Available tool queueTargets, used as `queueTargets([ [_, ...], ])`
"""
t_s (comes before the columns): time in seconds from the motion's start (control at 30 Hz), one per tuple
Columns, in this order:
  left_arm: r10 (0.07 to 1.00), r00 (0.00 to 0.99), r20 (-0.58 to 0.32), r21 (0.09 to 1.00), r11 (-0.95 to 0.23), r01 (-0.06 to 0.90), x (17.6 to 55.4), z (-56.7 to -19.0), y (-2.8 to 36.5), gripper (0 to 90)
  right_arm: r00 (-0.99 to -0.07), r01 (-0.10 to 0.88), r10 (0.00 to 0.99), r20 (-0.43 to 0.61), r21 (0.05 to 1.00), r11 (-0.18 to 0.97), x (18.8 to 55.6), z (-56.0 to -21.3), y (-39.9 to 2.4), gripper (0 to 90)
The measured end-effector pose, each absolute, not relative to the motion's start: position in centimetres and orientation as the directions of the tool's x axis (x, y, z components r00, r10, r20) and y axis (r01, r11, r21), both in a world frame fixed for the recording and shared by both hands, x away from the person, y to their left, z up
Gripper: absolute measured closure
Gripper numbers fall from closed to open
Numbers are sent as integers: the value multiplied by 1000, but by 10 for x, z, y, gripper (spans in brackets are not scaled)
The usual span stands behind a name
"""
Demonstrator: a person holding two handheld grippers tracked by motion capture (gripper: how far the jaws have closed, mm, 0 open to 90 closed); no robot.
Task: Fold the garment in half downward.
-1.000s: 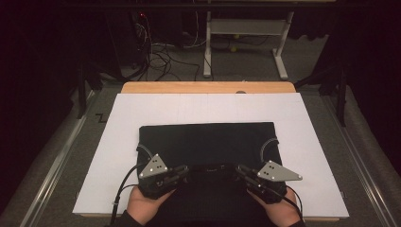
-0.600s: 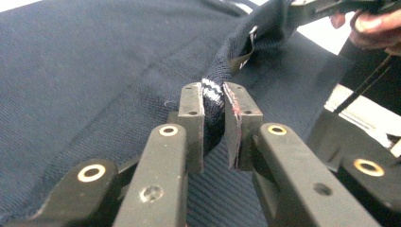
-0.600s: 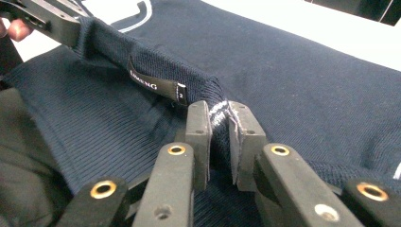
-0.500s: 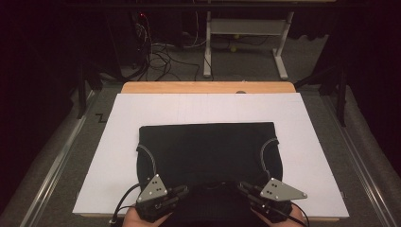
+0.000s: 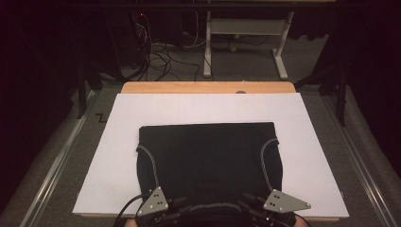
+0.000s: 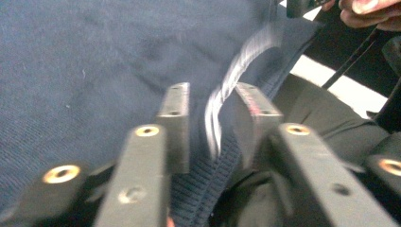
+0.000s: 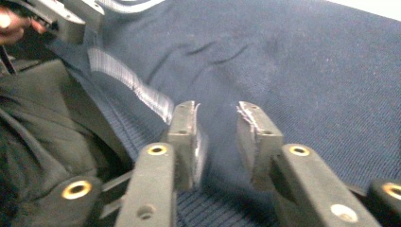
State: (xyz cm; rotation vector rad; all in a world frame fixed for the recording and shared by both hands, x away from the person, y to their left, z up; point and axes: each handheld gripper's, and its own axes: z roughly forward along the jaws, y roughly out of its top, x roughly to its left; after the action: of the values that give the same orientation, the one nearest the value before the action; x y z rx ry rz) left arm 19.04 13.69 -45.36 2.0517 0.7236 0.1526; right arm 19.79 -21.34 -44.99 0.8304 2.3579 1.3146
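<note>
One dark garment, a knitted top with pale piping along its seams, lies spread flat on the white sheet that covers the table, its far edge straight and its near hem at the table's near edge. The garment appears folded once already, with the sleeves tucked in; that is a judgement from its squared outline. Both grippers sit at the near hem. The left gripper has its jaws parted a little, having just been opening, with the ribbed hem and a strip of piping between them; the pads do not appear to press on the cloth. The right gripper stands likewise, jaws just opened slightly, the fabric lying between and below them, loose threads on the pads. In the high view the left gripper and right gripper are well apart, one near each lower corner. Release of the hem looks complete; any further fold remains undone.
</note>
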Motion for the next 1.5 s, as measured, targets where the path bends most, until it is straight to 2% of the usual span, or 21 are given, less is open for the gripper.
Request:
queueTargets([
  [0.27, 604, 782, -155, 806, -380, 454, 203, -459, 148, 511, -747, 344, 665, 2, 857, 384, 203, -452, -217, 548],
  [0.3, 608, 778, -156, 807, -376, 455, 205, -459, 150, 510, -740, 347, 672, 2, 858, 379, 203, -452, -218, 522],
  [0.4, 631, 759, -160, 810, -355, 466, 209, -460, 155, 410, -699, 349, 716, 2, 874, 339, 207, -455, -221, 378],
  [0.57, 629, 750, -205, 813, -317, 489, 216, -461, 162, 316, -652, 379, 757, 40, 882, 279, 214, -458, -230, 225],
  [0.63, 620, 754, -218, 821, -301, 485, 217, -460, 164, 308, -634, 387, 771, 48, 884, 264, 216, -459, -232, 169],
  [0.73, 630, 750, -204, 827, -299, 476, 219, -459, 167, 238, -613, 399, 788, 57, 883, 246, 220, -460, -236, 153],
  [0.9, 655, 732, -188, 838, -281, 467, 225, -458, 177, 175, -600, 401, 798, 51, 883, 245, 223, -461, -240, 142],
  [0.97, 671, 722, -166, 839, -288, 461, 228, -458, 181, 170, -590, 405, 806, 53, 882, 239, 223, -461, -241, 109],
  [1.0, 682, 713, -162, 834, -292, 468, 231, -459, 184, 133, -583, 405, 811, 50, 883, 236, 224, -461, -241, 89],
  [1.1, 711, 681, -176, 827, -269, 494, 239, -461, 194, 109, -568, 407, 822, 46, 884, 232, 225, -461, -242, 26],
  [1.17, 719, 669, -188, 802, -281, 527, 246, -462, 198, 0, -562, 409, 826, 45, 883, 231, 226, -461, -243, 5],
  [1.5, 773, 611, -170, 817, -237, 526, 257, -462, 219, 0, -557, 407, 830, 35, 882, 237, 231, -458, -239, 4],
])
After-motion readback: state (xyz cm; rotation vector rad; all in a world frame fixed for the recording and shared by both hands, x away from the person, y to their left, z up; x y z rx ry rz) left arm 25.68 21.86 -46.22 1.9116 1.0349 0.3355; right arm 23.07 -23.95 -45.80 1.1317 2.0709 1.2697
